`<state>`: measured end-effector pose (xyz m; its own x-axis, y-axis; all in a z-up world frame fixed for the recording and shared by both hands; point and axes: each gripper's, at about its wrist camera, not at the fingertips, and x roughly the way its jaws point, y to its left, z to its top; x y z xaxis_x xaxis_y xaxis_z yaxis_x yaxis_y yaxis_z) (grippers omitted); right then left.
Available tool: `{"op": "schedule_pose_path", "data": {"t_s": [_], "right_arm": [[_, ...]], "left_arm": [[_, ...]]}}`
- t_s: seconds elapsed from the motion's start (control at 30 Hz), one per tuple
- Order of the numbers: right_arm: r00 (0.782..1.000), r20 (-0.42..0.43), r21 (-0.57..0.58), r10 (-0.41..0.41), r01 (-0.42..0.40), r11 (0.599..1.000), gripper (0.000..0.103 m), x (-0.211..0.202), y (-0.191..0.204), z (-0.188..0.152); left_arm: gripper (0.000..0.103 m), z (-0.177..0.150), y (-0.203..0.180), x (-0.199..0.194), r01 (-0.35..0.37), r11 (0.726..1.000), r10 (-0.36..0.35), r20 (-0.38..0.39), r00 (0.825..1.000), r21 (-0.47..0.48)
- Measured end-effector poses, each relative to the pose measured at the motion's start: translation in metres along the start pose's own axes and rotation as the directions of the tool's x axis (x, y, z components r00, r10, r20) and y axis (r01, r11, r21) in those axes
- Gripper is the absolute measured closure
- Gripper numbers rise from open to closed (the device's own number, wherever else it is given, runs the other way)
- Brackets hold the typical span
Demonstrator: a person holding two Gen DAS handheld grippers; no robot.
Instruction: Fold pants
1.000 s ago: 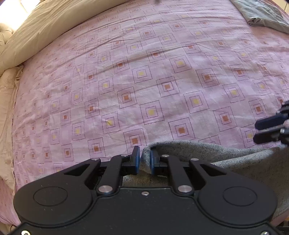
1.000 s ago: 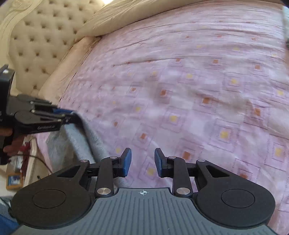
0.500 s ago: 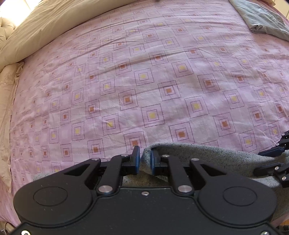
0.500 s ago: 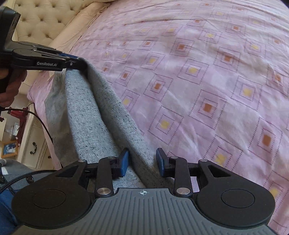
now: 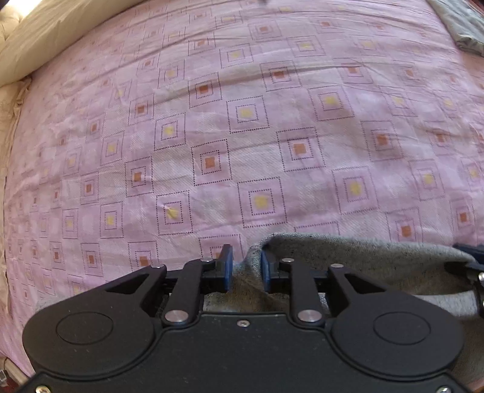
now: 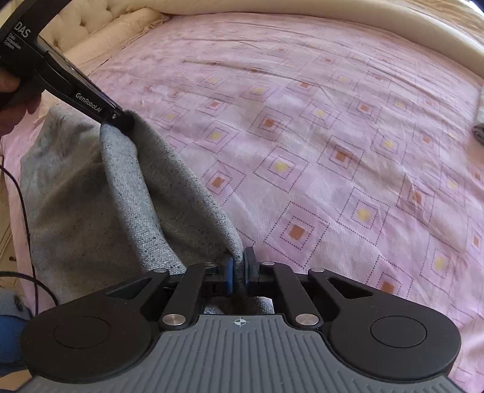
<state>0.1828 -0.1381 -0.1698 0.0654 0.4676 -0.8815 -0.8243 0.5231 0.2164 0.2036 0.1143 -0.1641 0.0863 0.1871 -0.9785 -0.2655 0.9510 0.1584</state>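
Note:
The grey pants (image 6: 90, 211) hang between both grippers at the near edge of the bed. My left gripper (image 5: 246, 266) is shut on one corner of the pants' top edge (image 5: 363, 257). In the right wrist view it shows at the upper left (image 6: 118, 119), pinching the cloth. My right gripper (image 6: 238, 269) is shut on the other corner of the same edge. It shows at the far right of the left wrist view (image 5: 472, 263). The cloth sags between the two grips and drapes down over the bed's edge.
The bed is covered by a pink sheet with square patterns (image 5: 242, 121). A beige duvet (image 5: 45, 39) lies along the far side, with a tufted headboard (image 6: 90, 30) behind. A folded grey garment (image 5: 462, 27) lies at the far right.
My right gripper has closed on the pants' edge; half a second ago its jaws stood open around the cloth. Both grippers have moved forward over the bed with the pants.

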Motion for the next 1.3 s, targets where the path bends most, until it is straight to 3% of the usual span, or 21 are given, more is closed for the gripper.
{"op": "schedule_pose_path", "data": {"t_s": [0.1,0.17,0.23,0.3,0.37,0.43,0.53,0.63,0.77,0.83,0.9,0.97,1.1,1.23,1.3], "right_arm": [[0.999,0.018,0.098,0.031,-0.033,0.995,0.088,-0.007,-0.021,0.0],[0.999,0.026,0.123,-0.024,0.021,0.992,0.086,-0.013,-0.028,-0.003],[0.994,0.028,0.177,-0.103,0.096,0.979,0.086,-0.021,-0.044,-0.006],[0.983,0.04,0.25,-0.177,0.161,0.955,0.086,-0.035,-0.061,-0.007],[0.972,0.107,0.266,-0.211,0.176,0.948,0.085,-0.054,-0.065,-0.008],[0.967,0.184,0.241,-0.174,0.127,0.962,0.085,-0.069,-0.054,-0.005],[0.968,0.242,0.164,-0.071,0.032,0.986,0.085,-0.072,-0.021,0.004],[0.974,0.224,0.139,0.026,-0.058,0.989,0.085,-0.056,0.009,0.008],[0.991,0.122,0.128,0.053,-0.068,0.989,0.085,-0.025,0.033,0.0],[0.997,0.068,0.098,-0.037,0.03,0.995,0.086,-0.015,0.035,-0.008],[0.987,0.025,0.121,-0.159,0.155,0.98,0.088,-0.012,0.023,-0.018],[0.979,0.048,0.217,-0.196,0.181,0.959,0.089,-0.021,0.001,-0.029],[0.934,-0.022,0.299,-0.357,0.347,0.889,0.088,-0.044,-0.024,-0.051],[0.895,-0.075,0.436,-0.44,0.426,0.792,0.086,-0.066,-0.034,-0.064],[0.901,-0.02,0.436,-0.434,0.398,0.807,0.086,-0.08,-0.018,-0.066]], "left_arm": [[0.063,0.022,0.014,0.02,0.06,0.992,-0.071,-0.1,0.992,-0.113],[0.062,0.032,0.021,0.026,0.081,0.984,-0.102,-0.133,0.986,-0.158],[0.058,0.039,0.021,0.023,0.081,0.987,-0.098,-0.121,0.988,-0.141],[0.058,0.045,0.015,0.009,-0.006,0.997,0.003,-0.039,0.999,-0.073],[0.052,0.052,0.009,-0.003,-0.109,0.994,0.109,0.029,0.994,0.002],[0.051,0.056,0.009,-0.016,-0.144,0.989,0.141,0.077,0.987,0.029],[0.05,0.047,0.013,-0.043,-0.073,0.997,0.07,0.146,0.987,0.015],[0.043,0.025,0.008,-0.059,0.006,0.999,-0.011,0.167,0.986,0.032],[0.043,-0.02,-0.007,-0.05,0.054,0.992,-0.068,0.115,0.991,0.116],[0.043,-0.043,-0.012,-0.037,0.046,0.986,-0.056,0.058,0.997,0.16],[0.043,-0.064,-0.01,-0.021,0.033,0.979,-0.037,0.018,0.999,0.203],[0.04,-0.081,0.002,-0.008,0.013,0.975,-0.009,-0.017,1.0,0.223],[0.035,-0.098,0.04,0.002,0.026,0.983,-0.024,-0.012,1.0,0.182],[0.042,-0.1,0.065,-0.011,0.064,0.993,-0.065,0.008,0.998,0.095],[0.043,-0.107,0.07,-0.023,0.09,0.994,-0.093,0.042,0.995,0.07]]}}
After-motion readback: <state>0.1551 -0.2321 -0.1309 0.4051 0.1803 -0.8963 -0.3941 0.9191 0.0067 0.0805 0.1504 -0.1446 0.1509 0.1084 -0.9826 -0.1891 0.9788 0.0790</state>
